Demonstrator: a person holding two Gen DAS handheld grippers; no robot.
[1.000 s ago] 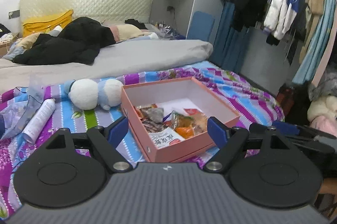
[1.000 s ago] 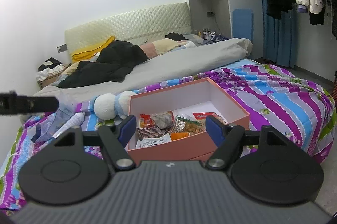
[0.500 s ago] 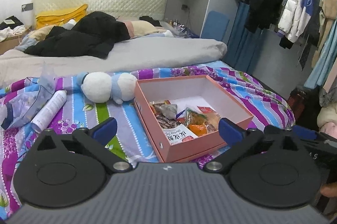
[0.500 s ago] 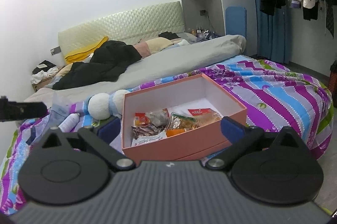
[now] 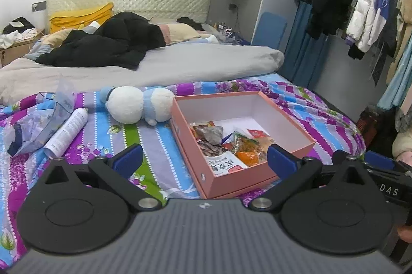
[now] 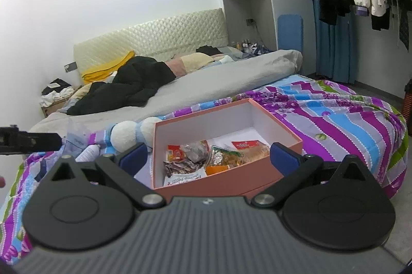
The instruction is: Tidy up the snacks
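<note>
A pink box (image 5: pixel 239 178) sits open on the striped bedspread (image 5: pixel 154 145) near the foot edge of the bed, with snack packets (image 5: pixel 231 145) heaped at its near end and the far end bare. Both the left gripper (image 5: pixel 204 160) and the right gripper (image 6: pixel 208 158) have their jaws spread wide and grasp nothing; each hangs short of the box's near wall. A white and blue plush toy (image 5: pixel 139 104) lies touching the box's left wall. Farther left lie a white spray can (image 5: pixel 68 131) and a crumpled clear bag (image 5: pixel 38 124). A grey duvet (image 5: pixel 154 65) and black clothing (image 5: pixel 110 44) cover the head end.
</note>
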